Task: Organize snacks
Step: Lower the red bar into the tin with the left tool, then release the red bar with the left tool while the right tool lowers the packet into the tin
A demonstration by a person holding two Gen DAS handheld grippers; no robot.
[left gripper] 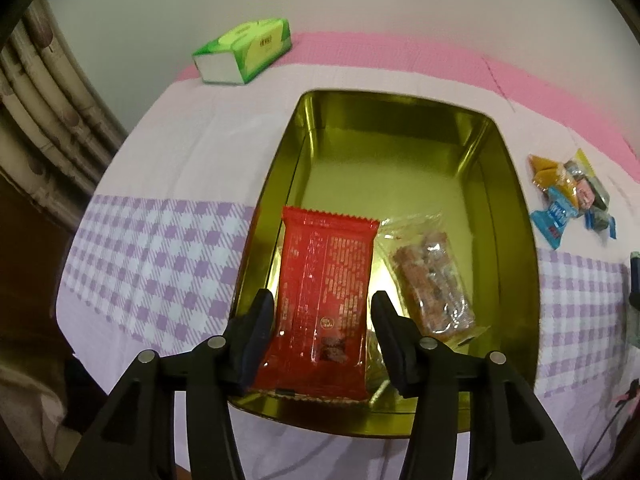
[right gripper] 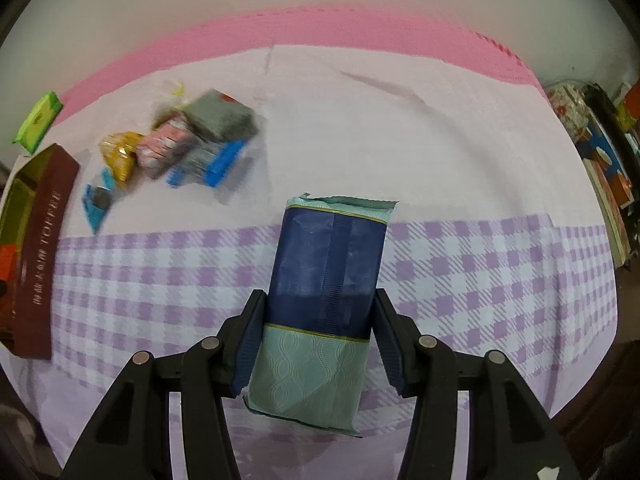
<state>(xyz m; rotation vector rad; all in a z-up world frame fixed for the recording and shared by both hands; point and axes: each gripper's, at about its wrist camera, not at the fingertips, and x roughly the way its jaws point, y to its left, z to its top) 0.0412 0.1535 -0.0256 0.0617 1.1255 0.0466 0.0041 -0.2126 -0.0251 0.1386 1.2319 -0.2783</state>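
Releasing a red foil snack packet (left gripper: 325,304) into the gold metal tin (left gripper: 516,216), left gripper (left gripper: 322,332) spread clear; right gripper (right gripper: 320,332) clamped on a navy-and-teal wrapped packet (right gripper: 320,304), next bound for tin at nine o'clock.

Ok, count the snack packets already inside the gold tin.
2: a red packet at the near left of the tin, and a clear packet beside it on the right. More may lie hidden underneath.

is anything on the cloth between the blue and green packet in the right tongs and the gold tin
Yes. The pile of small wrapped snacks lies on the cloth between the blue and green packet, held in the right tongs, and the gold tin at far left.
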